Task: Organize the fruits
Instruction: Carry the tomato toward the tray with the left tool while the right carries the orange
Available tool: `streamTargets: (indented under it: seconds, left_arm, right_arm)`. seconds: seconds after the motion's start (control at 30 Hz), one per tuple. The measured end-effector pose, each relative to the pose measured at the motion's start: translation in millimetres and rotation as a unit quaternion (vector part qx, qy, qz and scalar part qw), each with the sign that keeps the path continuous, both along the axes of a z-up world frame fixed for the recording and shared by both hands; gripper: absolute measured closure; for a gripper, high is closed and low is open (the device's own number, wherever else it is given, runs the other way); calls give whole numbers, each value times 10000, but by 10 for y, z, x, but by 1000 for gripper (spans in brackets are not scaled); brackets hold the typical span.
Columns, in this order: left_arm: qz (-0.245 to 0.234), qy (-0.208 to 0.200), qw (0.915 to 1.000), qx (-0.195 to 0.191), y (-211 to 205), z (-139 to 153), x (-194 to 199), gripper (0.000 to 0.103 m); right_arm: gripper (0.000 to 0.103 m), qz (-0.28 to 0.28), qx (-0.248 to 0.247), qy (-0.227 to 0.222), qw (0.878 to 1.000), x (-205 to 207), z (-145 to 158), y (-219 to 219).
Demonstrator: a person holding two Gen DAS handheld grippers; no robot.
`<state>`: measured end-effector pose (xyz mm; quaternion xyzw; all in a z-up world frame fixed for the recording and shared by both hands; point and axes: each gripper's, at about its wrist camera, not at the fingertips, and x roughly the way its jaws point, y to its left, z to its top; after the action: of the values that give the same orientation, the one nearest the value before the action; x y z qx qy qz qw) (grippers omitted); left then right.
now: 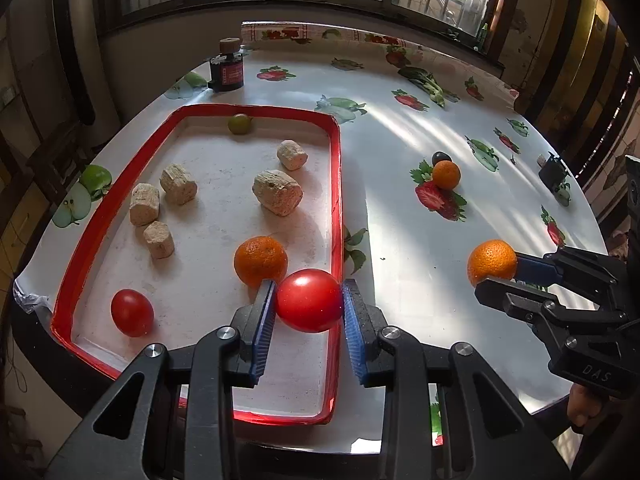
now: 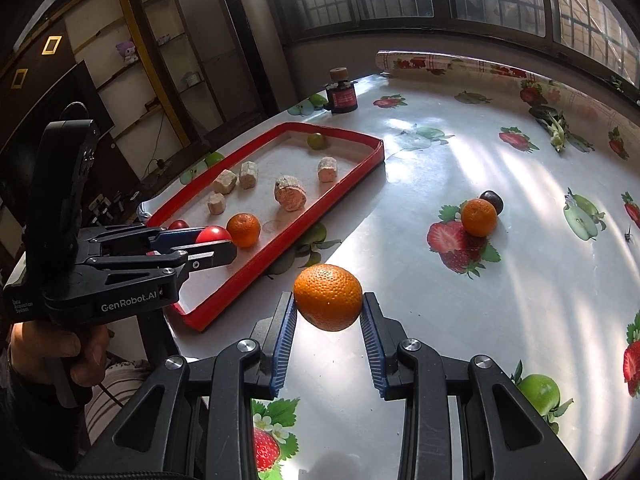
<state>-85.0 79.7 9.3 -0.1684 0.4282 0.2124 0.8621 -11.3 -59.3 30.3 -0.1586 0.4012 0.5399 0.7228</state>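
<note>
My left gripper (image 1: 309, 295) is shut on a red tomato (image 1: 309, 300) and holds it over the near right part of the red-rimmed tray (image 1: 338, 184). In the tray lie an orange (image 1: 261, 260), a second tomato (image 1: 132, 312), a green fruit (image 1: 239, 124) and several cork-like chunks (image 1: 278, 192). My right gripper (image 2: 329, 304) is shut on an orange (image 2: 328, 297) and holds it above the table, right of the tray (image 2: 340, 196). Another orange (image 2: 478, 217) and a dark plum (image 2: 492, 201) lie on the table farther right.
The table has a fruit-print cloth (image 1: 400, 160). A dark jar with a cork lid (image 1: 228, 68) stands behind the tray. A small dark object (image 1: 554, 174) sits near the right edge. Windows run behind the table.
</note>
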Motion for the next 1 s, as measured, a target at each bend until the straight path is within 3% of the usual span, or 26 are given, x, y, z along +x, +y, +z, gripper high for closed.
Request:
streamTargets:
  seconds: [0.73, 1.0]
  left_arm:
    - [846, -167, 9959, -292, 739, 25, -445, 73]
    - [831, -186, 9962, -196, 958, 90, -257, 73]
  right_arm:
    - [70, 131, -20, 106, 9999, 179, -41, 508]
    - [70, 195, 24, 99, 9998, 292, -18, 828]
